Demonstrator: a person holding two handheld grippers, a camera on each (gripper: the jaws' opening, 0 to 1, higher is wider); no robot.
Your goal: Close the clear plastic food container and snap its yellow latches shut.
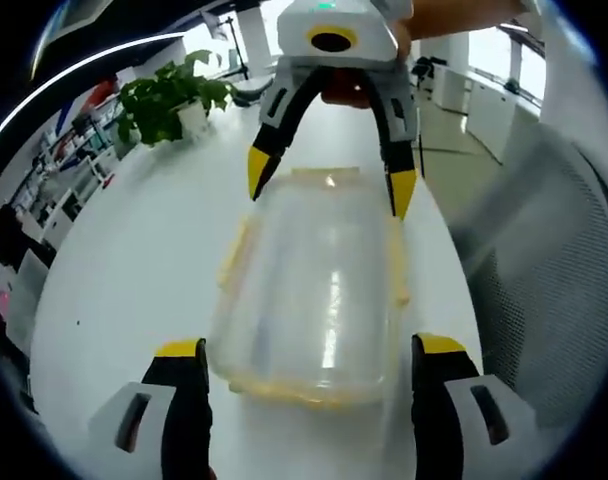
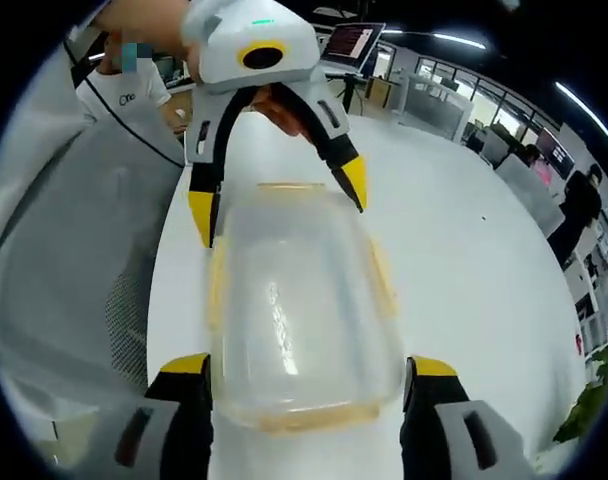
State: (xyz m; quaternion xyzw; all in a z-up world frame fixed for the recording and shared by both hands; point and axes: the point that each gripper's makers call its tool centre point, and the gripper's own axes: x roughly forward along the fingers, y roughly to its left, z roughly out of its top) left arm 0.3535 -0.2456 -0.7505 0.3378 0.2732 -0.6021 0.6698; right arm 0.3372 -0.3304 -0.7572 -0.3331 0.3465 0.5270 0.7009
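Note:
A clear plastic container (image 1: 314,290) with its lid on lies on the white table (image 1: 134,260). Yellow latches (image 1: 234,255) run along its sides and ends; whether they are snapped down is unclear. My left gripper (image 1: 311,348) is open, its jaws straddling the container's near end. Opposite it, my right gripper (image 1: 329,180) is open over the far end. In the right gripper view the same container (image 2: 299,300) lies between the right gripper (image 2: 309,366) at its near end and the left gripper (image 2: 277,198) at the far end. A side latch (image 2: 382,275) shows there.
A grey mesh chair (image 1: 544,270) stands close to the table edge and appears again as the chair (image 2: 64,260). A potted plant (image 1: 169,100) sits at the table's far corner. A laptop (image 2: 354,40) and a person (image 2: 579,205) are farther off.

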